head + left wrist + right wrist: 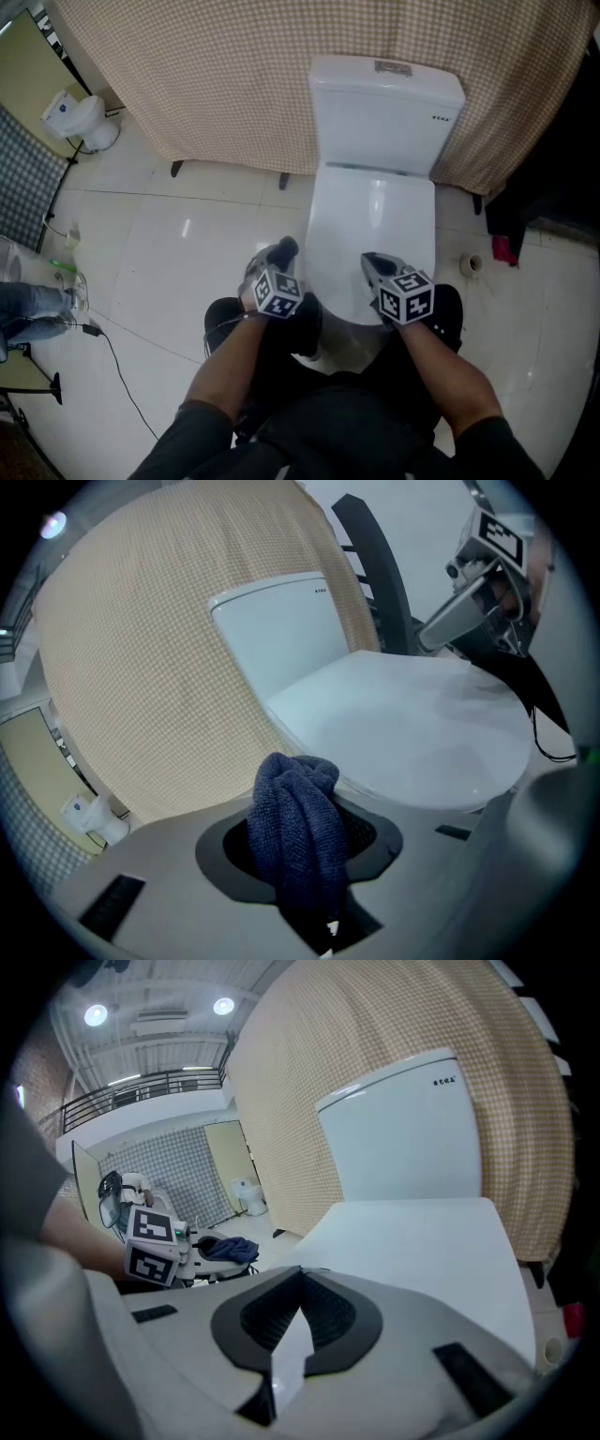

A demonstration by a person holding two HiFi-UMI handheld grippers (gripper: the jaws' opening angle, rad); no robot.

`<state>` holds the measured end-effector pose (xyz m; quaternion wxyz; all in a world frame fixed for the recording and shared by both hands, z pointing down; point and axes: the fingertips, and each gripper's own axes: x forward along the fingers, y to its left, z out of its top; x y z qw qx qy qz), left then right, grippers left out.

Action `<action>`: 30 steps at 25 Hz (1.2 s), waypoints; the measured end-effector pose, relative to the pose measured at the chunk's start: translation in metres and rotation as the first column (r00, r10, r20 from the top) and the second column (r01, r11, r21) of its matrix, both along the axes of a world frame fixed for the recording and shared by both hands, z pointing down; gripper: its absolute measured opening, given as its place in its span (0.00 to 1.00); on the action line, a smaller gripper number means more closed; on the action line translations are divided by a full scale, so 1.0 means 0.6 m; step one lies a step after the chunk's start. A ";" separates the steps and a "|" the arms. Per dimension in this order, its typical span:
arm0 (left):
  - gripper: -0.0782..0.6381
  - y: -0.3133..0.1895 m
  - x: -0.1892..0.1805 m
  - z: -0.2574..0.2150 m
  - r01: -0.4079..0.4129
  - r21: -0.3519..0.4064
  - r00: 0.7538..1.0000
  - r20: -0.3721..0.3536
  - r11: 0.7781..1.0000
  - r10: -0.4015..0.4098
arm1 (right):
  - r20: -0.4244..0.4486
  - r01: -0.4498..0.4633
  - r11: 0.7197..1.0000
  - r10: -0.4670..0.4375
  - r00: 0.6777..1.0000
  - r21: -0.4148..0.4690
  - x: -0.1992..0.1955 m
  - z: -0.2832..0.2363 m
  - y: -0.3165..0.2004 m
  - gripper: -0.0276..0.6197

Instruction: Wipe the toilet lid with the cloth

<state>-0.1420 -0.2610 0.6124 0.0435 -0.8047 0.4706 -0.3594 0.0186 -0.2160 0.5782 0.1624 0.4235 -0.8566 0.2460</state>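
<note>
The white toilet stands in the middle with its lid (pixel 372 239) down. My left gripper (pixel 274 262) hovers just off the lid's near left edge, shut on a bunched dark blue cloth (pixel 285 248). In the left gripper view the cloth (pixel 298 827) fills the jaws, and the lid (pixel 412 724) lies ahead and to the right. My right gripper (pixel 373 265) is over the lid's near right part. In the right gripper view its jaws are shut with nothing between them, and the lid (pixel 422 1251) stretches out beyond.
The tank (pixel 384 108) backs onto a beige checked curtain (pixel 216 75). A tape roll (pixel 470 264) and a red object (pixel 504 249) lie on the tiled floor at right. A cable (pixel 122 366) and a person's leg (pixel 28 305) are at left.
</note>
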 end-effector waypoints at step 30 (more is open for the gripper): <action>0.28 0.080 0.090 -0.289 -0.110 0.216 0.834 -0.511 0.970 0.208 | 0.087 -0.069 0.984 0.055 0.995 0.166 0.076 -0.180 0.031 0.05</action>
